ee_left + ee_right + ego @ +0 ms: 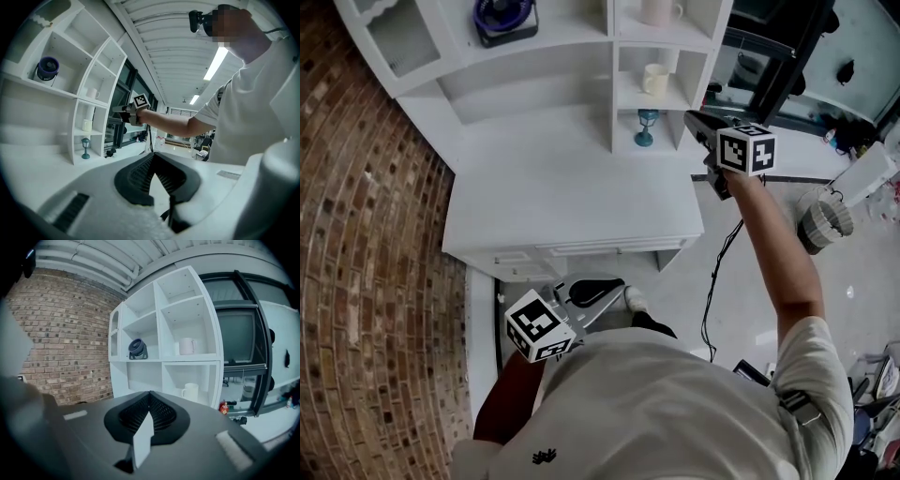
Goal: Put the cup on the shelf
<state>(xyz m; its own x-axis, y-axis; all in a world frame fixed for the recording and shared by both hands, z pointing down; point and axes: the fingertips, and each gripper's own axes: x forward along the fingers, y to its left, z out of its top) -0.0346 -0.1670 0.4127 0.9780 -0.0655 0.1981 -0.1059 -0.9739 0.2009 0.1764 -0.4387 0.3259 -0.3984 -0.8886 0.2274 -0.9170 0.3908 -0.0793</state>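
Note:
A white cup [655, 79] [191, 391] [87, 125] stands upright in the middle right compartment of the white shelf unit [581, 66]. My right gripper [690, 119] [150, 393] is held up just right of that compartment, apart from the cup. Its jaws are shut with nothing between them. A second white mug [661, 11] [186, 346] stands in the compartment above. My left gripper [581, 298] [153, 154] hangs low by the person's body in front of the desk, shut and empty.
A small teal lamp [647, 127] [85, 147] stands in the bottom right compartment. A dark blue round object [503, 17] [136, 348] sits on the wider shelf to the left. The white desk top [572, 187] lies below, a brick wall [366, 281] to the left, glass doors [239, 338] to the right.

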